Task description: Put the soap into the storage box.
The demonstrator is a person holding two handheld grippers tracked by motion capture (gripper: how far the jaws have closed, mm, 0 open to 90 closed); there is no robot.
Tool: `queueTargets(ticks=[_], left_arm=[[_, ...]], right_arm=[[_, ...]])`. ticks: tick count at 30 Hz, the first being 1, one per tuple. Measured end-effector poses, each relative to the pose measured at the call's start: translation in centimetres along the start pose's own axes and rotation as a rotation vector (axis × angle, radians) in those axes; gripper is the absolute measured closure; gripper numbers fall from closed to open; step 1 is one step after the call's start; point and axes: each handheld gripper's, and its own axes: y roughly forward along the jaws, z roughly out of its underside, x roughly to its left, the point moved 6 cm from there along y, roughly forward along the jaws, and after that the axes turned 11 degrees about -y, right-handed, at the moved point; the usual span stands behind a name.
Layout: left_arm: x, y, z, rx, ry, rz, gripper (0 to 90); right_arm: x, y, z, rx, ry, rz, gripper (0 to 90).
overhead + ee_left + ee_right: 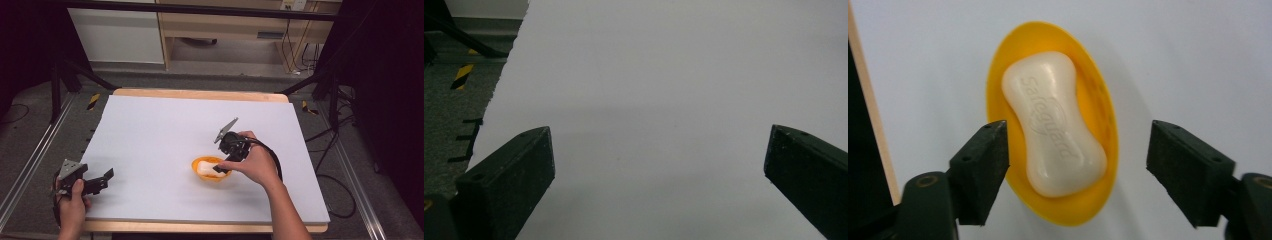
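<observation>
- The high view looks forward and down from above the person's side, taking in the whole white table (pixel 165 130) and the floor beyond
- The left gripper view sits low and close, facing across bare table (pixel 664 90) near its left edge
- The right gripper view looks steeply down, very near the yellow dish (pixel 1098 105) and soap (pixel 1053 125), which the high view shares from afar: dish (pixel 200 161), soap (pixel 204 168)

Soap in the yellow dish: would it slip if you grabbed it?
Probably. The soap looks smooth, glossy and rounded, so pads could slide off. It seems a stiff solid bar, unlikely to bend. Its narrower waist may give a better hold.
</observation>
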Motion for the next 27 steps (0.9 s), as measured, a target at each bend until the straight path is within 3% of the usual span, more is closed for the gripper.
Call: queueTargets(ticks=[10, 27], left_arm=[[0.0, 0.0, 0.0, -0.004, -0.003, 0.0, 0.0], [0.0, 0.0, 0.0, -0.006, 0.004, -0.004, 0.0]], right_arm=[[-1.2, -1.3, 2.4, -0.023, 0.118, 0.087, 6.2], [-2.2, -2.6, 7.2, -0.039, 0.236, 0.142, 1.7]])
